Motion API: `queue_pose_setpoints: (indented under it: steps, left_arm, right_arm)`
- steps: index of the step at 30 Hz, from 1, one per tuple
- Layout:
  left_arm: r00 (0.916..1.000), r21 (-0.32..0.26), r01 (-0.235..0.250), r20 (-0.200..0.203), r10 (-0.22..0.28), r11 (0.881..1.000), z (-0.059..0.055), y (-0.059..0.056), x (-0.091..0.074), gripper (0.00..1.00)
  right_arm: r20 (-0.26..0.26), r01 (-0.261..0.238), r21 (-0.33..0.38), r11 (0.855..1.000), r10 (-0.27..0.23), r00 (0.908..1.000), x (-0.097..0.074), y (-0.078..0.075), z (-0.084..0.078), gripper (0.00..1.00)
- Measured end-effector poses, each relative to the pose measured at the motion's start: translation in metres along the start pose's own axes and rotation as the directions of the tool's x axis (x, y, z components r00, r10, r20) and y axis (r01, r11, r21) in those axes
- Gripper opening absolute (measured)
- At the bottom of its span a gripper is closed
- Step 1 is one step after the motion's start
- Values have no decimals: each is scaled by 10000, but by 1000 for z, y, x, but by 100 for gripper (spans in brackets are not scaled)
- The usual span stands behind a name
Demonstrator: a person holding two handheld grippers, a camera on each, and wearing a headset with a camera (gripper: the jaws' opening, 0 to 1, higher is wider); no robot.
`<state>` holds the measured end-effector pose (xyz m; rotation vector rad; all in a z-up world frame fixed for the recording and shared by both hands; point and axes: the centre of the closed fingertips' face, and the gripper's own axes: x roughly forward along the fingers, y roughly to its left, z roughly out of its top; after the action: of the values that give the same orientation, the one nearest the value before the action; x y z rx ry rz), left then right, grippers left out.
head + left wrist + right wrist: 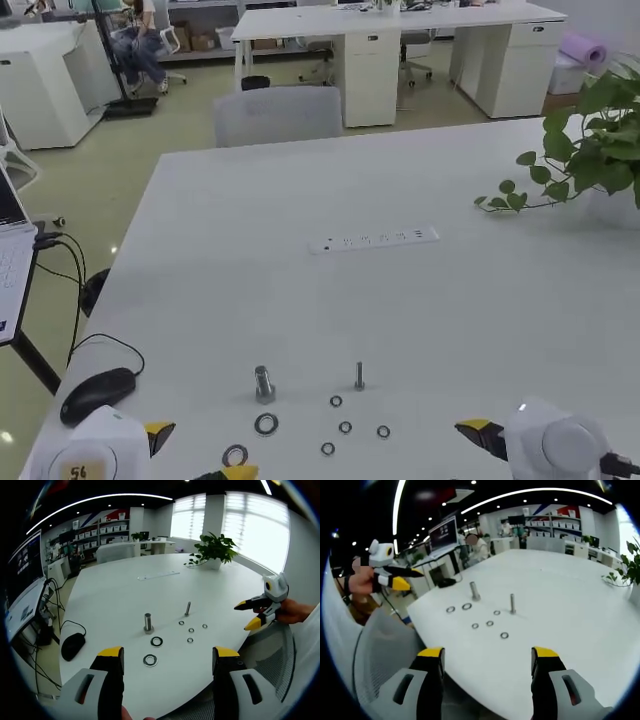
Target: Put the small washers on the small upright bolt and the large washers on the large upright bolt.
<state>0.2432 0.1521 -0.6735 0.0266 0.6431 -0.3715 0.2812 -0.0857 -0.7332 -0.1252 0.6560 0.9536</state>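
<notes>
Near left, the left gripper [168, 652] hovers with its jaws spread and empty. Right of it, 2 large washers [266, 424] lie flat on the table [300, 300], just near of the large bolt [264, 384]. Further right, 4 small washers [345, 427] lie scattered near the small bolt [359, 376]. The right gripper [488, 652] is likewise spread and empty. The washers look thin, stiff, light and slick, so they are probably best pinched across the outer rim.

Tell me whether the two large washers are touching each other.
Apart. In the left gripper view a strip of bare table separates the large washer by the large bolt from the other large washer.
</notes>
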Motion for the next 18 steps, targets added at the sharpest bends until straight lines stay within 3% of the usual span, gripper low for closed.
queue_pose_setpoints:
  steps: [18]
  left_arm:
    - [10000, -182, -19, 49, 20, 9998, -4, -1, 1, 71]
  right_arm:
    - [-513, -331, -558, 9979, 302, 9982, 13, -3, 7, 70]
